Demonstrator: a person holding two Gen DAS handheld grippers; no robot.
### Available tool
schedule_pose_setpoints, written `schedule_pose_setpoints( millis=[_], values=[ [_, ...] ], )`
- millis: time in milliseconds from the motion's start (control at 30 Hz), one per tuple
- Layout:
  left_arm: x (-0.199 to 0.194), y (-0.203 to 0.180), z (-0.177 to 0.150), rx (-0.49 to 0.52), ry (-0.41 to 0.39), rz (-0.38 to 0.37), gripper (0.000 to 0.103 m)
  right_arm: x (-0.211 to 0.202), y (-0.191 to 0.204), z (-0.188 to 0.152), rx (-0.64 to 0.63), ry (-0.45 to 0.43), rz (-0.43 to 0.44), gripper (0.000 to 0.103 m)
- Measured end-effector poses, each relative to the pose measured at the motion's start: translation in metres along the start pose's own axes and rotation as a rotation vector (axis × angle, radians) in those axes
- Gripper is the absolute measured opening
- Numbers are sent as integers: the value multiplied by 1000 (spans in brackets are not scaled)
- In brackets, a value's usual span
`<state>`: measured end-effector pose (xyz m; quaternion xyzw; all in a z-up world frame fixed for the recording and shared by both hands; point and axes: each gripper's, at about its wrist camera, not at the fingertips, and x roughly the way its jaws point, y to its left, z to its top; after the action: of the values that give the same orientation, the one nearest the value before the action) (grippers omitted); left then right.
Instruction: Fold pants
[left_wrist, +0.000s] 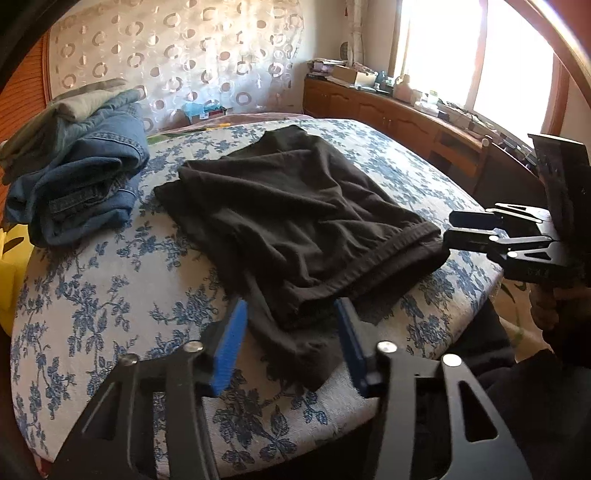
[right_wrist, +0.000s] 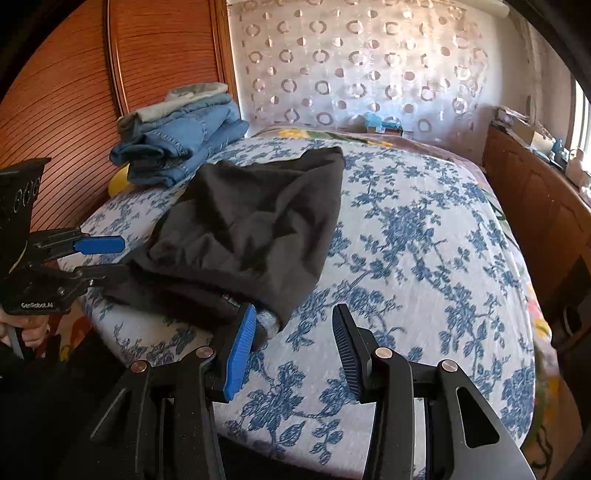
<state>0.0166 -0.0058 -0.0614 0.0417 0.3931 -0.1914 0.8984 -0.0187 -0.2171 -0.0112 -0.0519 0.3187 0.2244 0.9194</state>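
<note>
We count one pair of dark pants (left_wrist: 291, 218), folded into a rumpled bundle, one stack (left_wrist: 74, 173) of folded clothes made of blue jeans with a grey-green garment on top, and two grippers, one in each of our hands. Everything lies on a board (left_wrist: 110, 295) covered in white cloth with blue flowers, set over a bed; behind it hang a curtain (left_wrist: 184, 48) with ring patterns and a wooden slatted panel (right_wrist: 66, 92), and a low wooden cabinet (left_wrist: 388, 110) crowded with small items runs under a bright window (left_wrist: 461, 55). The pants lie across the middle of the board and reach its near edge, while the stack sits at the far left corner, apart from them. Our left gripper (left_wrist: 291, 339) hangs wide over the near edge, its blue pads on either side of the pants' frayed near corner, gripping nothing. Our right gripper (right_wrist: 295, 347) is also spread wide at the near edge; its left pad lies just against the pants' near right corner and its right pad is over bare cloth, so it holds nothing either.
</note>
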Motion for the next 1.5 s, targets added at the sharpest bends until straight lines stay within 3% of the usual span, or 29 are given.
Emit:
schedule_pose_setpoints(
  millis=[300, 467, 567, 633, 933, 1267, 1500],
  values=[
    [17, 0, 3, 1, 26, 1, 37, 13, 6, 5, -32, 18, 7, 45],
    [19, 3, 2, -7, 24, 1, 28, 19, 7, 9, -25, 10, 1, 36],
    [18, 3, 2, -7, 17, 5, 21, 18, 8, 10, -23, -6, 7, 25],
    [16, 3, 2, -8, 11, 7, 17, 17, 9, 8, -27, -11, 17, 12],
    [-10, -2, 7, 0, -63, 15, 10, 4, 2, 2, -15, -36, 49, 3],
    [-21, -7, 12, 29, -71, 23, 10, -3, -1, -3, -16, -56, 62, 1],
    [-15, -4, 10, 7, -57, 16, 10, 10, 5, -1, -30, -31, 43, 18]
  ],
)
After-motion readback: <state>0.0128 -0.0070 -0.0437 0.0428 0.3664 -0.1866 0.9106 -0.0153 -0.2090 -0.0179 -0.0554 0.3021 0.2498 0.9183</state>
